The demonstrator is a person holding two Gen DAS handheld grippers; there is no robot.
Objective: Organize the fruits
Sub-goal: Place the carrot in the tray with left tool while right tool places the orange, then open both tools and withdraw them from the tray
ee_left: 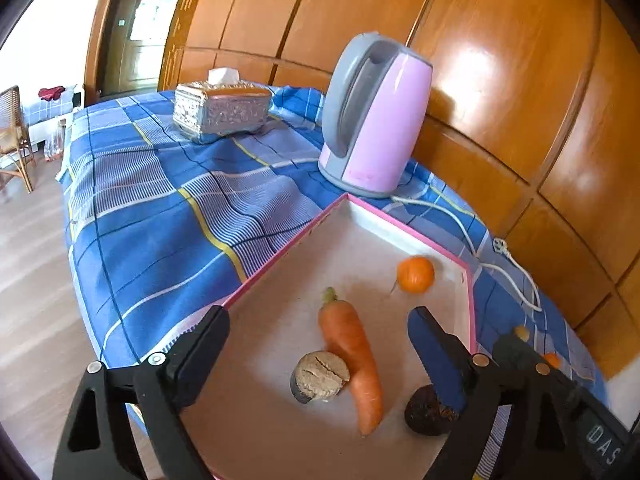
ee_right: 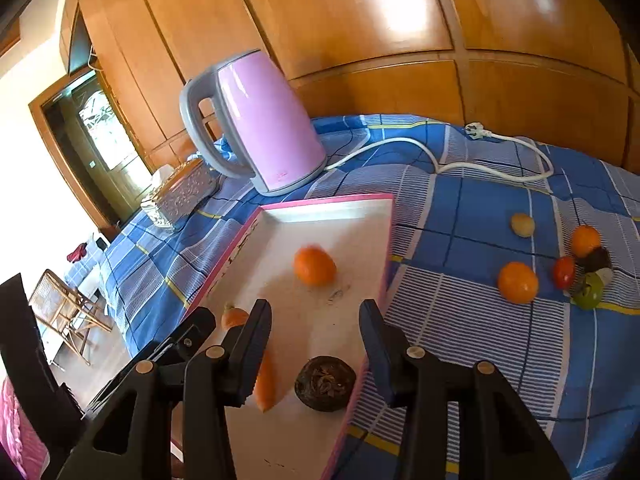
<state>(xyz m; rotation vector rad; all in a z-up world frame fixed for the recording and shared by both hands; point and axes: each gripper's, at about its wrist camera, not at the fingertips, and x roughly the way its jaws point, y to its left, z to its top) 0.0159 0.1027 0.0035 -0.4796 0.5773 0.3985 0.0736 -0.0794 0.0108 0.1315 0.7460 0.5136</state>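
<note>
1. We find the pink-rimmed tray [ee_left: 474, 312] lying on the blue checked cloth [ee_left: 160, 208] that covers the counter; it holds four items.
2. An orange fruit [ee_left: 415, 274] sits toward the tray's far right corner, apart from the others. Its outline is blurred in the right wrist view.
3. A carrot [ee_left: 354, 360] lies lengthwise in the near part of the tray, green stub pointing away. A tan, cracked round item [ee_left: 320, 376] touches its left side.
4. A dark round fruit [ee_right: 325, 383] rests near the tray's right rim, right of the carrot.
5. Our left gripper [ee_left: 318, 330] stands wide open above the tray; the carrot and tan item show between its fingers, and neither pad touches anything.
6. Our right gripper [ee_right: 316, 320] is partly open over the tray with nothing between its pads.
7. On the cloth right of the tray we see loose fruit: a yellowish one [ee_right: 522, 225], two orange ones [ee_right: 518, 282], a red one [ee_right: 564, 272], a green one [ee_right: 589, 295] and a dark one [ee_right: 597, 259].
8. Beyond the tray stands a pink and grey kettle [ee_left: 376, 120]; its white cord [ee_right: 440, 160] lies unplugged. A silver tissue box [ee_left: 220, 110] sits far left.
</note>
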